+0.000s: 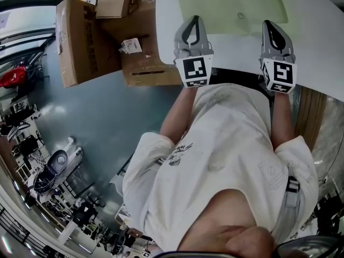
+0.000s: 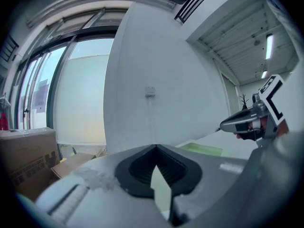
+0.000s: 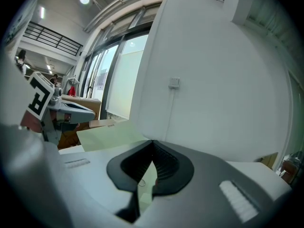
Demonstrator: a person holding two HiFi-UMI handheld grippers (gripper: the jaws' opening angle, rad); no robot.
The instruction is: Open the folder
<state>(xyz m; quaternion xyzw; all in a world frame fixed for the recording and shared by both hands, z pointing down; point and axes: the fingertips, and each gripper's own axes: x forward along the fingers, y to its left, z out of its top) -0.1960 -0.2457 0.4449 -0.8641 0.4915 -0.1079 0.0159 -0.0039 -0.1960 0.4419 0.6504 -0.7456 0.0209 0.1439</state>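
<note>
Head view shows the pale green folder [image 1: 231, 7] lying flat, seemingly closed, on the white bench [image 1: 317, 52]. The left gripper [image 1: 194, 21] and right gripper [image 1: 270, 27] hover side by side at its near edge, jaws together and empty, apparently poised to lift its cover.

Folder [image 1: 228, 4] on table [image 1: 322, 42], boxes [image 1: 86, 42] left

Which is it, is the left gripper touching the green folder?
Apart. The right gripper view shows the left gripper, jaws shut, hanging above the green folder, cardboard showing between them.
</note>
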